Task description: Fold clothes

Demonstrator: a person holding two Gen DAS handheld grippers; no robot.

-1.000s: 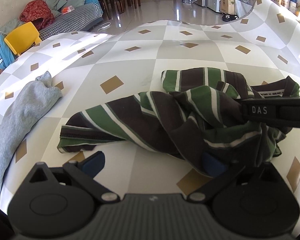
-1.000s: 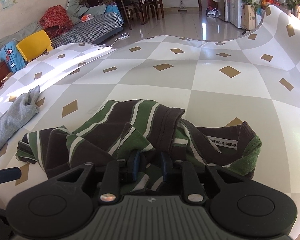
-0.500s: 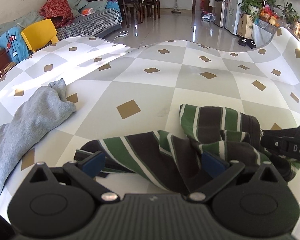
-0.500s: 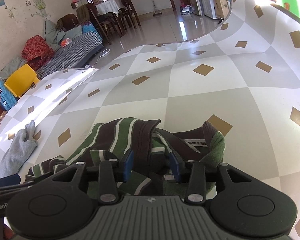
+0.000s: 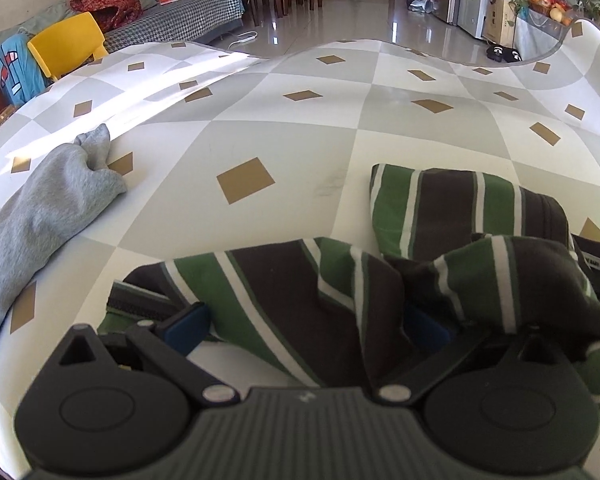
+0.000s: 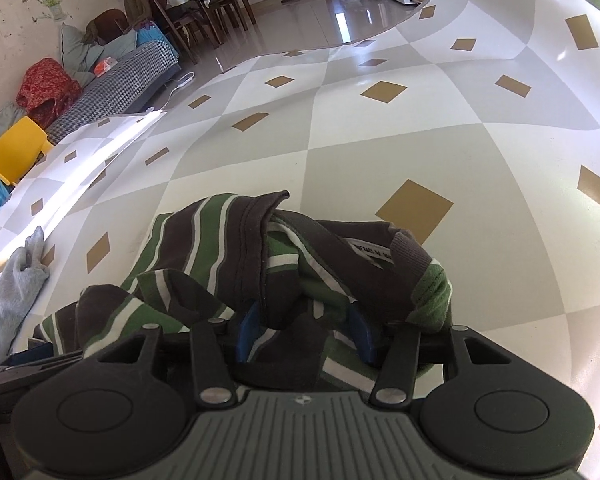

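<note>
A green, brown and white striped shirt (image 5: 440,240) lies crumpled on the checked table cover (image 5: 284,140); it also shows in the right wrist view (image 6: 228,248), with its neck label up. My left gripper (image 5: 304,328) is open, its blue pads wide apart, with shirt cloth lying between and over them. My right gripper (image 6: 304,330) is open, its blue pads astride a bunch of the shirt near the collar. The left gripper's finger shows at the lower left of the right wrist view (image 6: 28,360).
A grey garment (image 5: 40,216) lies on the table to the left, also seen in the right wrist view (image 6: 12,292). The table's far edge curves up at the back right. Beyond are a yellow chair (image 5: 66,46), a sofa and dining chairs.
The right gripper has opened from shut on the shirt. Both grippers have come lower and closer over the shirt, and the right gripper has left the left wrist view.
</note>
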